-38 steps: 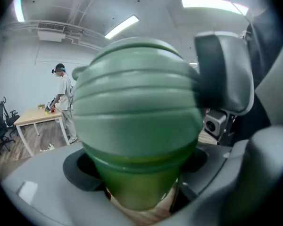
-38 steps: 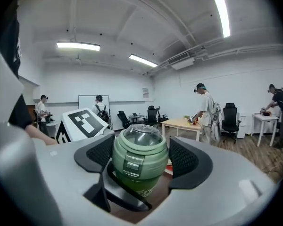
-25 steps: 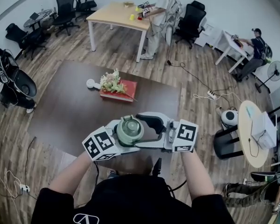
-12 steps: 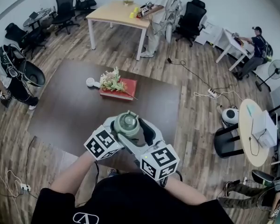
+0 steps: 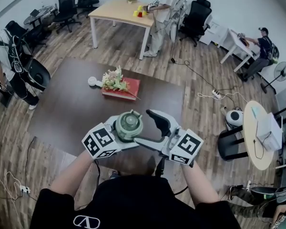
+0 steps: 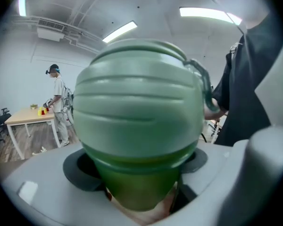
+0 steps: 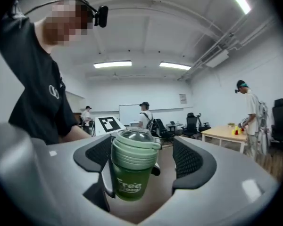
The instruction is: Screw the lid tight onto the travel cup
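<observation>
Jaws: left gripper (image 5: 126, 130) clamps green plastic travel cup (image 7: 127, 182); right gripper (image 5: 150, 127) gapes round ribbed pale-green lid (image 7: 134, 157). Best: close squarely, then twist.

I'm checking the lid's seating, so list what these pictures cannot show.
Threads under the lid: covered by its skirt in every view.
Lower print line on the travel cup: too small, right gripper view.
Where the left gripper presses: behind the cup's body, left gripper view.
Lid's surface detail: blurred at close range, left gripper view.

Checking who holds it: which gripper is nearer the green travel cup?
Left. The left gripper clamps the travel cup by its body; the right gripper stands open beside it, not gripping.
</observation>
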### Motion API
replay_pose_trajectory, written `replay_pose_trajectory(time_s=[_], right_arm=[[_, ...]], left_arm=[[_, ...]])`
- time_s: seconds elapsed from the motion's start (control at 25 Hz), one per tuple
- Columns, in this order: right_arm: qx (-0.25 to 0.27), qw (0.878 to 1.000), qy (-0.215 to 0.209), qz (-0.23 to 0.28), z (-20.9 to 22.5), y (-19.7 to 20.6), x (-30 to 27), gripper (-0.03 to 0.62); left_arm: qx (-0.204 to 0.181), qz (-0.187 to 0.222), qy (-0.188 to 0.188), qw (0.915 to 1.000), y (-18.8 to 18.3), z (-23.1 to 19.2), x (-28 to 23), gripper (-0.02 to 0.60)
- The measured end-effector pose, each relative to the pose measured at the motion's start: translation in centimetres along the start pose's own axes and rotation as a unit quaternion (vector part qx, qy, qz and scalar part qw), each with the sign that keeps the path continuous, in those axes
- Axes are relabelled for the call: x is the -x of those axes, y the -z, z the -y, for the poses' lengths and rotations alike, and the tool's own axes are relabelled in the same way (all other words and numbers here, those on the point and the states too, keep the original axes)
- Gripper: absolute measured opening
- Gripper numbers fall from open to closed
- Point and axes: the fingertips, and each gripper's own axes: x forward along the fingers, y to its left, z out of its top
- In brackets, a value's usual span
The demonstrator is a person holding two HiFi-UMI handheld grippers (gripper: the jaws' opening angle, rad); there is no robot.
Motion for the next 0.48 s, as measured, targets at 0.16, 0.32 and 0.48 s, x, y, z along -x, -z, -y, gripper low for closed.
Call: replay_pose_trajectory(time_s=[0.16,0.32,0.48], right_arm=[[0.017,0.990,-0.140,-0.026,-1.1,1.0,0.2,0.410],[0.000,0.974,-0.223,-0.041,-2.6,1.4,-0.2,0.405],[-0.017,0.987,-0.159,-0.022,-1.9,1.6,-1.1,0.399]], left_arm=[[-0.029,-0.017,0.048,0.9983,0.5,2.5,-0.5,0.416],[-0.049,-0.027,0.065,0.9963,1.0,3.5,-0.6,0.416],[-0.043,-0.040,0.018,0.9981,1.5,1.8,-0.4,0.416]])
